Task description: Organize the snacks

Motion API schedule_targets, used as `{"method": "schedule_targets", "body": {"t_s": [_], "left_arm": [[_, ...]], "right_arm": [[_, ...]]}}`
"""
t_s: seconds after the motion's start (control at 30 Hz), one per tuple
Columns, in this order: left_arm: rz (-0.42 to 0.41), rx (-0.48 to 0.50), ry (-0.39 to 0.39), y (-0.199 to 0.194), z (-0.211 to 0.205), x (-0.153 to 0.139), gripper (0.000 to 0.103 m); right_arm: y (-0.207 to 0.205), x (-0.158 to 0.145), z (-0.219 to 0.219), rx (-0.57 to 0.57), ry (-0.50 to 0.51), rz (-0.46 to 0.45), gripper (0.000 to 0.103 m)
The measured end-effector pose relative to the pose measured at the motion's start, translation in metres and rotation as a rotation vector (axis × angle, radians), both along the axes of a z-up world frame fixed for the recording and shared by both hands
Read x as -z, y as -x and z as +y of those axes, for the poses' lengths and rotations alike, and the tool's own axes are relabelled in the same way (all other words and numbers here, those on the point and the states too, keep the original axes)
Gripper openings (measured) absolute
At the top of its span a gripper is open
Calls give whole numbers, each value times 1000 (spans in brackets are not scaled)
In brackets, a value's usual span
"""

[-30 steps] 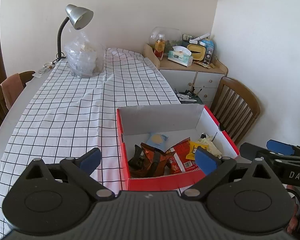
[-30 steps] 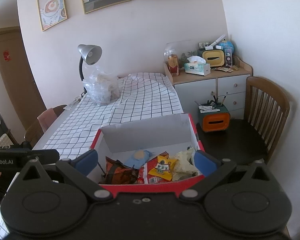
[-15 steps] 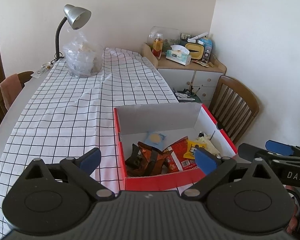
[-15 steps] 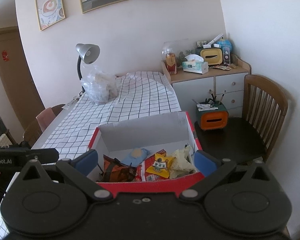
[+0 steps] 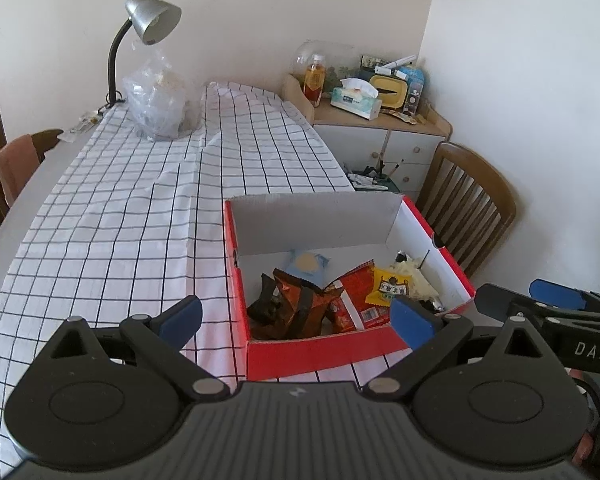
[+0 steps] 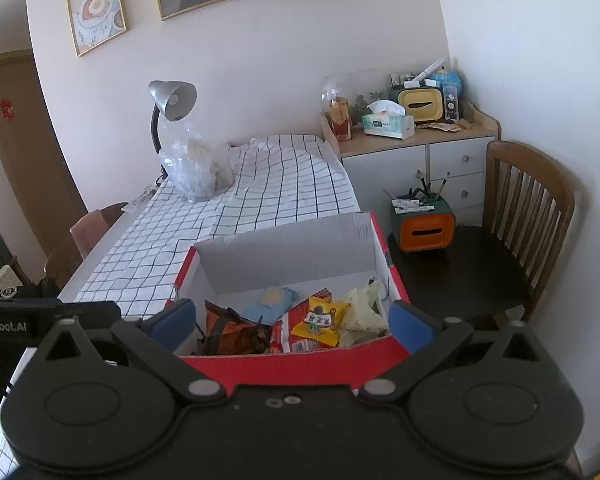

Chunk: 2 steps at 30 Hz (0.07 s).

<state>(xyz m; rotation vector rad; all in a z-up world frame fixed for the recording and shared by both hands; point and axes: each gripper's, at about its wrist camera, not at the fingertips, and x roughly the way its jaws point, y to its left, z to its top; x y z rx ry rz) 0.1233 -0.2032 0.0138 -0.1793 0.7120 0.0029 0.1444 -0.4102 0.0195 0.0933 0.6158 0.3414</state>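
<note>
A red cardboard box (image 5: 320, 354) with white inside walls stands on the checked tablecloth near the table's right front edge; it also shows in the right wrist view (image 6: 284, 364). Inside lie several snack packets: a brown packet (image 5: 288, 304), a red packet (image 5: 354, 296), a yellow packet (image 5: 388, 288), a pale blue one (image 5: 306, 264) and a whitish wrapper (image 5: 414, 280). My left gripper (image 5: 296, 318) is open and empty, above the box's near wall. My right gripper (image 6: 290, 322) is open and empty, hovering over the box's front edge.
A desk lamp (image 5: 140, 36) and a clear plastic bag (image 5: 158, 102) stand at the table's far end. A sideboard (image 5: 380, 136) with tissues and bottles lies beyond. A wooden chair (image 6: 516, 232) holding an orange box (image 6: 422, 228) stands right of the table.
Both grippers have drawn back and risen slightly from the box, so it sits a little farther off in both views. Jaws stay open. The snacks have not moved.
</note>
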Motion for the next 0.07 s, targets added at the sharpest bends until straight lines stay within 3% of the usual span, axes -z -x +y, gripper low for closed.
{"method": "schedule_targets", "body": {"t_s": [0.07], "left_arm": [[7, 3, 1, 0, 0, 2, 101]], "right_arm": [[0, 1, 1, 0, 1, 3, 103]]}}
